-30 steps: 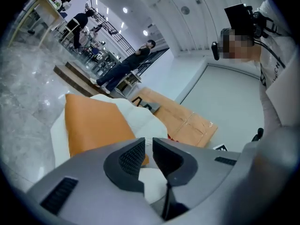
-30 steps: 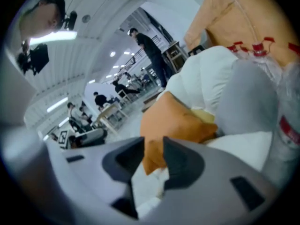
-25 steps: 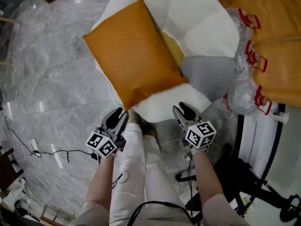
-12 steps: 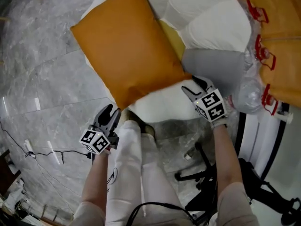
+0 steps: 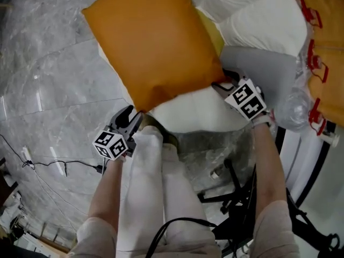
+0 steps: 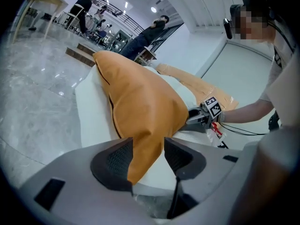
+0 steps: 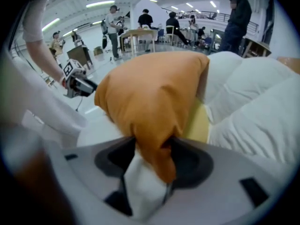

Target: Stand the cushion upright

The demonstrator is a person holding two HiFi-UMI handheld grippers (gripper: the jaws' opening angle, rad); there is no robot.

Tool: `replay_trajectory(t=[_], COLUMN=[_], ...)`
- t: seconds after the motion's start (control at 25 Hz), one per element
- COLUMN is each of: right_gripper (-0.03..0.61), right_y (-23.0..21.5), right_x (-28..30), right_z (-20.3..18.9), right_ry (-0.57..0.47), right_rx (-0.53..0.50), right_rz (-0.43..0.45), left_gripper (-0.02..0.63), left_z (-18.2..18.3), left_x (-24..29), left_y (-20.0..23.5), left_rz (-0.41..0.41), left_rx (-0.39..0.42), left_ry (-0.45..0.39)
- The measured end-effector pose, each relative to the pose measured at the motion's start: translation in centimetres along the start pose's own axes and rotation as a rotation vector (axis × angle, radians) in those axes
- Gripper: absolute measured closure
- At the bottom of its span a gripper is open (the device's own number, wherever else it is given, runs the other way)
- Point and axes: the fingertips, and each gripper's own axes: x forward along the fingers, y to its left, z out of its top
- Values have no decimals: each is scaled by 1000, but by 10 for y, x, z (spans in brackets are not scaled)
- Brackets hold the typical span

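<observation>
An orange cushion [image 5: 153,42] lies tilted on a white seat [image 5: 188,114]. My left gripper [image 5: 130,117] is at the cushion's near corner. In the left gripper view that corner [image 6: 143,144] hangs between the two dark pads [image 6: 115,161], and the jaws of the left gripper [image 6: 146,156] are opening. My right gripper [image 5: 223,83] is at the cushion's right corner. In the right gripper view the orange corner [image 7: 154,139] fills the gap of the right gripper [image 7: 152,158], whose jaws are opening too. Each gripper shows in the other's view: the right gripper [image 6: 197,118] and the left gripper [image 7: 77,84].
White pillows [image 5: 252,20] and a grey patch [image 5: 258,69] lie behind the cushion on the seat. Orange wrapped packs with red handles [image 5: 328,52] stand at the right. A black wheeled base [image 5: 236,198] and a floor cable [image 5: 54,165] lie near my white-trousered legs [image 5: 156,181].
Both grippers have come in from near my knees to the cushion. The right one swung out to the cushion's right corner, and the left one closed in on the near corner.
</observation>
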Motion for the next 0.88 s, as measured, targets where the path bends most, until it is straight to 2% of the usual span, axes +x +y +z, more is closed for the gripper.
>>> replay_trajectory(t=[0.2, 0.32, 0.4, 0.48, 0.64, 0.88], right_gripper=[334, 343, 395, 428, 449, 463], right_y=[-4, -1, 2, 3, 9, 28], right_x=[1, 3, 2, -1, -11, -39], right_z=[-3, 0, 3, 6, 16, 30], right_ry=[-52, -58, -67, -91, -150, -215], right_rx=[26, 16, 17, 25, 62, 102], right_rz=[5, 4, 9, 9, 37, 82], left_gripper=[403, 403, 407, 451, 502, 502], left_z=[-19, -20, -19, -16, -1, 17], left_x=[19, 22, 22, 22, 13, -21], left_y=[3, 5, 4, 1, -5, -21], left_rz=[-7, 0, 8, 13, 11, 35], left_rx=[35, 17, 2, 8, 16, -51], left_ry=[43, 55, 69, 73, 48, -15])
